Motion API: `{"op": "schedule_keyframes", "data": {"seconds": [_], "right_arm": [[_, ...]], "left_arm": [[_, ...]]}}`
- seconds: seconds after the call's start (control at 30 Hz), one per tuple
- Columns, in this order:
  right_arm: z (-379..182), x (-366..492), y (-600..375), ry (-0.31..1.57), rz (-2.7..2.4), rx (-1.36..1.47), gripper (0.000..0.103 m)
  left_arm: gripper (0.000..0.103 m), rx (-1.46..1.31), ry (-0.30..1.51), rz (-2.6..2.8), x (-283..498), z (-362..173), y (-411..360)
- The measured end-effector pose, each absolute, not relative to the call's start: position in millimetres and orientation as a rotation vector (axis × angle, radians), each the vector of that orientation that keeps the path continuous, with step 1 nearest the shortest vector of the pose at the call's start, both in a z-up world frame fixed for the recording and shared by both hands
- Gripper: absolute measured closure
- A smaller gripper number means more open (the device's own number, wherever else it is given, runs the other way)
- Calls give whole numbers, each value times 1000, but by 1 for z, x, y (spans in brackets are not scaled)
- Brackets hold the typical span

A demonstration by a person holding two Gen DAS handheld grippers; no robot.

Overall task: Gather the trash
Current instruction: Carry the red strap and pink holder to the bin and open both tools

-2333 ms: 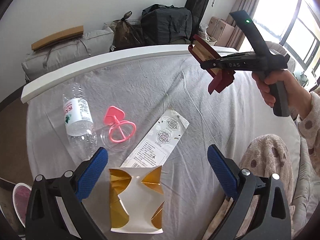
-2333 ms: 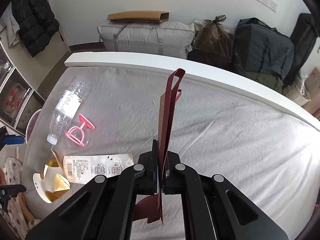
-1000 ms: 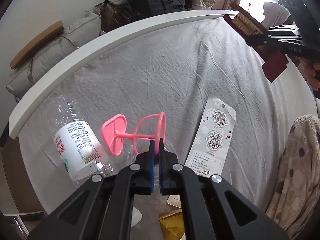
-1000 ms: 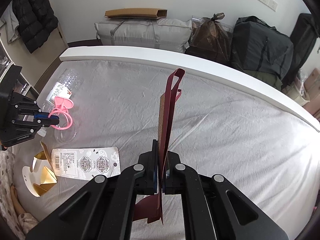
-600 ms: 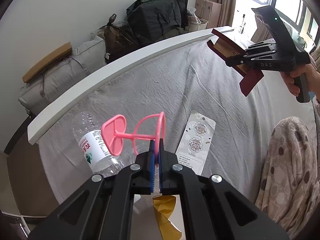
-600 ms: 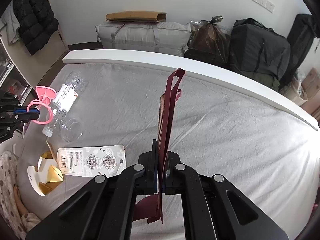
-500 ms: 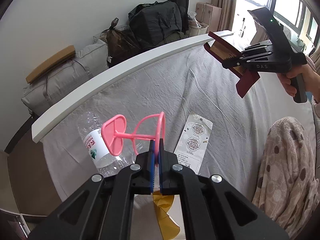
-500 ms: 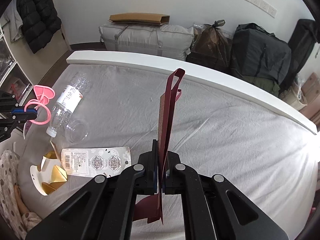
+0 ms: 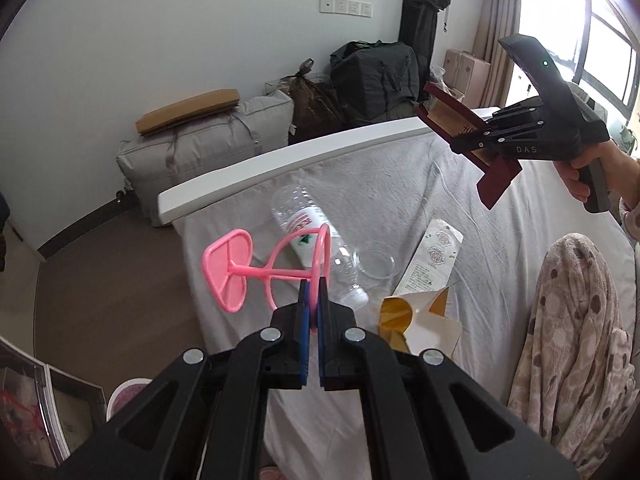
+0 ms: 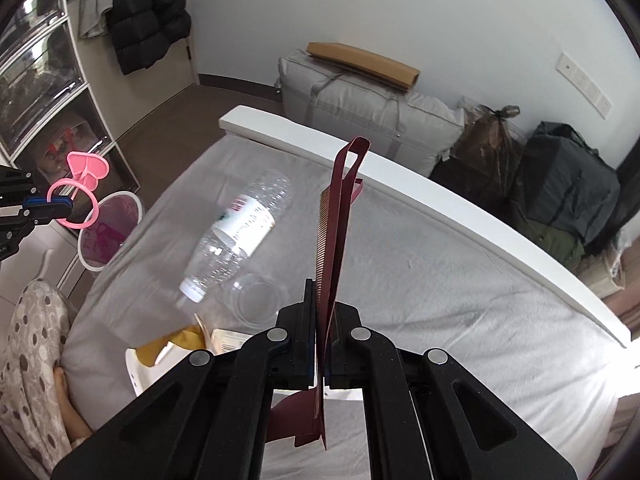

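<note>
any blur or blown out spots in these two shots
Left wrist view: the window at upper right is blown out; the pink plastic holder is sharp. Right wrist view: the plastic bottle is motion-smeared, glare whitens the bedsheet at the right edge, and the white footboard bows from fisheye distortion.

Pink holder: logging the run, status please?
Left gripper shut on pink holder, lifted off bed. Right gripper shut on maroon packaging. Bottle remains on bed.
</note>
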State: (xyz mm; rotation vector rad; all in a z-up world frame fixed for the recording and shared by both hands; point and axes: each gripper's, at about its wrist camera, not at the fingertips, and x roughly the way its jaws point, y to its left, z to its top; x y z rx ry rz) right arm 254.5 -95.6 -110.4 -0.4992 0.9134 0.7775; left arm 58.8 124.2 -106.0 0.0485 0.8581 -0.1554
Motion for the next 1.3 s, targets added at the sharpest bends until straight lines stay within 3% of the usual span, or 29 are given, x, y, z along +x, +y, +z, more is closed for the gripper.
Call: {"op": "schedule_keyframes", "data": {"seconds": [0.37, 0.67, 0.97, 1.3], "right_arm": [[-89, 186, 59, 875, 977, -577, 101], [-107, 117, 198, 860, 1150, -692, 101], [-155, 71, 319, 920, 1280, -805, 101], [-219, 54, 392, 1031, 1378, -871, 101]], "left_arm": [[100, -101, 812, 21, -45, -113, 255], [100, -207, 851, 110, -120, -155, 357], [100, -323, 929, 93, -138, -237, 442], [100, -399, 1001, 15, -111, -313, 477]]}}
